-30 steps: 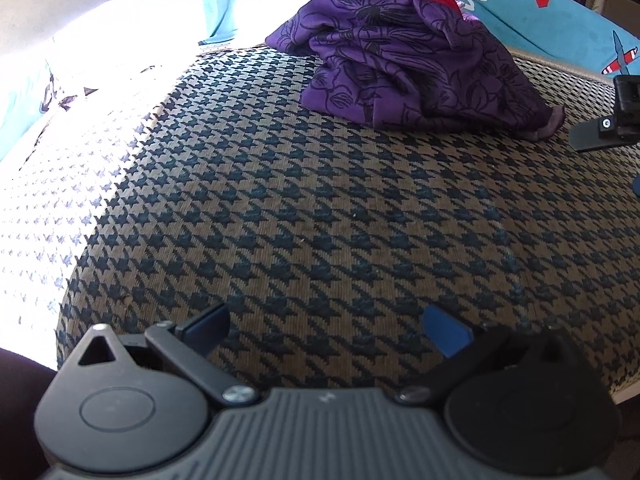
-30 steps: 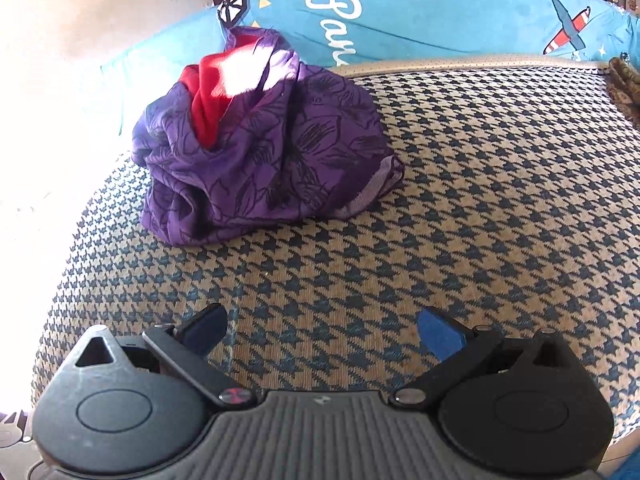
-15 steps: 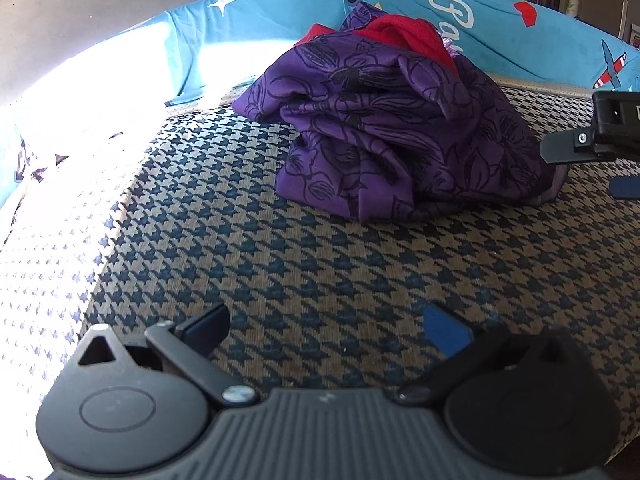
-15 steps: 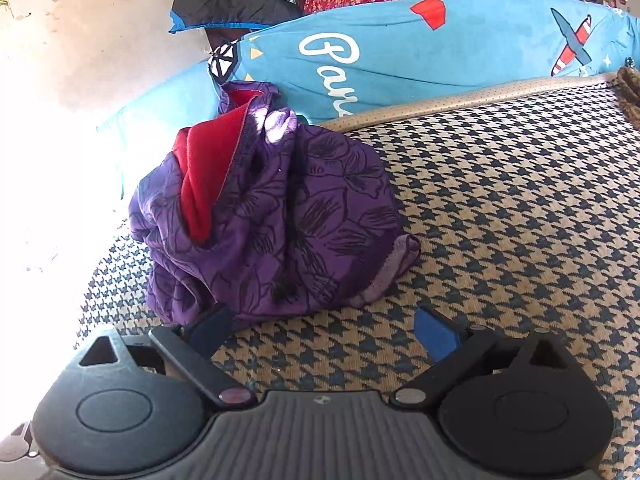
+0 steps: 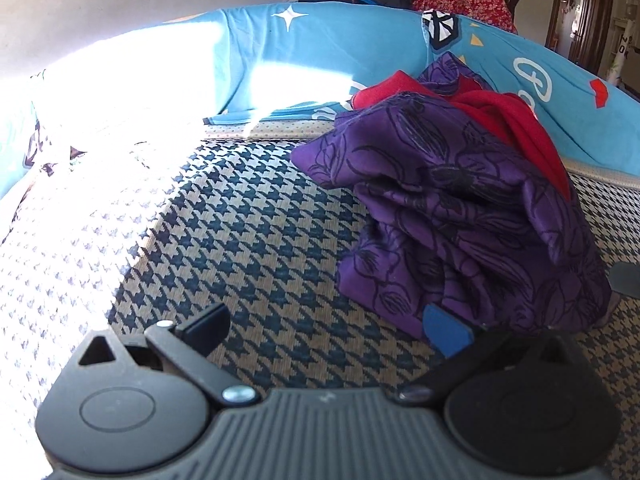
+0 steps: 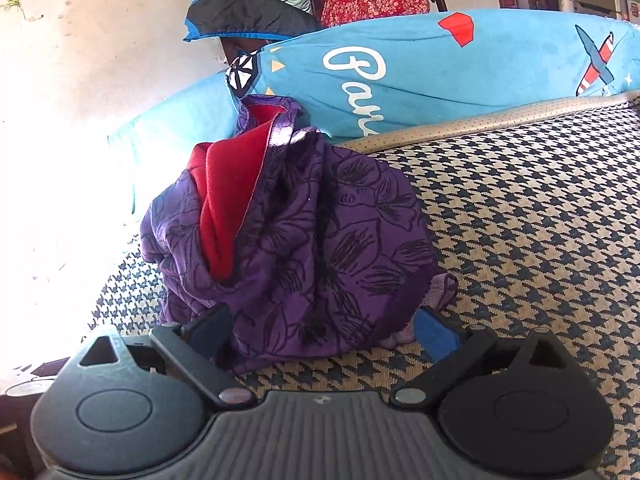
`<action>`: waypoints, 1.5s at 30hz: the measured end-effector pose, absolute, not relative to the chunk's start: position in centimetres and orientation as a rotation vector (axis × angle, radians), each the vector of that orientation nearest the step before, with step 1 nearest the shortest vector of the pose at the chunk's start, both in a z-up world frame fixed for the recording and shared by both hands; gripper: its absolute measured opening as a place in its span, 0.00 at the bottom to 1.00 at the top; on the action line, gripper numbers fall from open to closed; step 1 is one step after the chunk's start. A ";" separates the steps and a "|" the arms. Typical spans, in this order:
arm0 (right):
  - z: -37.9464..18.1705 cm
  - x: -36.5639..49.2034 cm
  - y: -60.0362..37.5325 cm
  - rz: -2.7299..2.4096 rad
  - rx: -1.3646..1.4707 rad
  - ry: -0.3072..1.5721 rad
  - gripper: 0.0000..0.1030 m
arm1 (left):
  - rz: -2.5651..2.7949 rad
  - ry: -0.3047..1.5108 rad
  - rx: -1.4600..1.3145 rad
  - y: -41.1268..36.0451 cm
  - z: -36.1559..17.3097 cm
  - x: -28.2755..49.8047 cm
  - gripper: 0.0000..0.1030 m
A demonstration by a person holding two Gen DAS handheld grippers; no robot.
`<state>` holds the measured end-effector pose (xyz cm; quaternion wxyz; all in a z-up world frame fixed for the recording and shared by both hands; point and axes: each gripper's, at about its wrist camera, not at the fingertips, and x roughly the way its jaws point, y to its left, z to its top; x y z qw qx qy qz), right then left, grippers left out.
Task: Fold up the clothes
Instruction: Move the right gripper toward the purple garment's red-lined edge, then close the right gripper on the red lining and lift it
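Item, far left: a sun-bleached stretch of the woven houndstooth mattress cover in dark blue and tan (image 5: 248, 240), bare of clothing, with a sky-blue printed cotton bolster (image 5: 320, 64) along its back edge. Item: left gripper, black plastic with a dark and a blue finger pad (image 5: 326, 326), jaws released and spread wide, nothing between them. A second ago it looked over open cover with the clothing far ahead; it has since closed in, and its blue pad now sits just at the near left hem of the bundle. Item, centre: crumpled purple garment with black floral line print (image 5: 460, 208), heaped in a mound with a red fleece garment (image 5: 516, 120) tucked into its top folds, lying near the back edge of the cover, leaning against the bolster. Still wholly unfolded. Item, right: right gripper of the same make (image 6: 322, 326), jaws likewise released and wide. It too has advanced over the last second, and the lower front of the purple mound (image 6: 320, 248) now sits between its two pads, the dark one touching or nearly touching the cloth; contact cannot be confirmed. Reading: both tools have finished their approach and the first grasp appears imminent, probably to draw the purple piece out flat. Item, far right: open houndstooth cover (image 6: 540, 216), room for spreading.
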<state>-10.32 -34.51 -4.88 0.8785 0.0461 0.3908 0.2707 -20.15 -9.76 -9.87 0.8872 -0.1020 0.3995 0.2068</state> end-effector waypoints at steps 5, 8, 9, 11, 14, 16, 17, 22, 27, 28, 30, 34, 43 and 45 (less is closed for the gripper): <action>-4.6 -9.3 -34.1 0.554 0.135 0.804 0.95 | 0.482 0.826 -0.264 -8.2 -9.3 -19.5 1.00; -4.1 -8.8 -33.8 0.564 0.174 0.788 0.95 | 0.494 0.829 -0.288 -7.6 -9.1 -19.1 1.00; -4.0 -8.7 -33.6 0.570 0.185 0.779 0.95 | 0.491 0.828 -0.292 -7.6 -9.1 -19.0 1.00; -3.6 -8.5 -33.2 0.583 0.204 0.761 0.95 | 0.493 0.830 -0.292 -7.6 -9.0 -18.8 1.00; -3.1 -8.3 -32.5 0.610 0.231 0.735 0.95 | 0.503 0.836 -0.288 -7.7 -9.0 -18.7 1.00; -2.9 -8.2 -31.9 0.632 0.247 0.719 0.95 | 0.510 0.838 -0.284 -7.7 -8.9 -18.5 1.00; -2.8 -8.2 -31.5 0.644 0.251 0.712 0.95 | 0.514 0.839 -0.283 -7.7 -8.8 -18.4 1.00; -3.1 -8.0 -29.1 0.690 0.225 0.686 0.95 | 0.518 0.841 -0.298 -7.5 -8.6 -18.3 1.00; -4.2 -7.5 -27.2 0.698 0.193 0.665 0.87 | 0.520 0.846 -0.301 -7.2 -8.7 -18.2 1.00; -4.5 -7.4 -26.8 0.702 0.177 0.663 0.82 | 0.520 0.847 -0.303 -7.1 -8.7 -18.2 1.00; -5.0 -7.2 -26.3 0.711 0.142 0.666 0.57 | 0.519 0.849 -0.307 -7.1 -8.7 -18.2 1.00; -5.5 -7.2 -26.1 0.719 0.120 0.671 0.35 | 0.511 0.856 -0.306 -7.1 -8.7 -18.1 1.00; -4.1 -9.0 -26.7 0.763 0.065 0.602 0.12 | 0.520 0.850 -0.281 -7.2 -8.5 -18.2 1.00; -3.5 -9.6 -27.0 0.781 0.050 0.582 0.12 | 0.525 0.844 -0.272 -7.2 -8.4 -18.3 1.00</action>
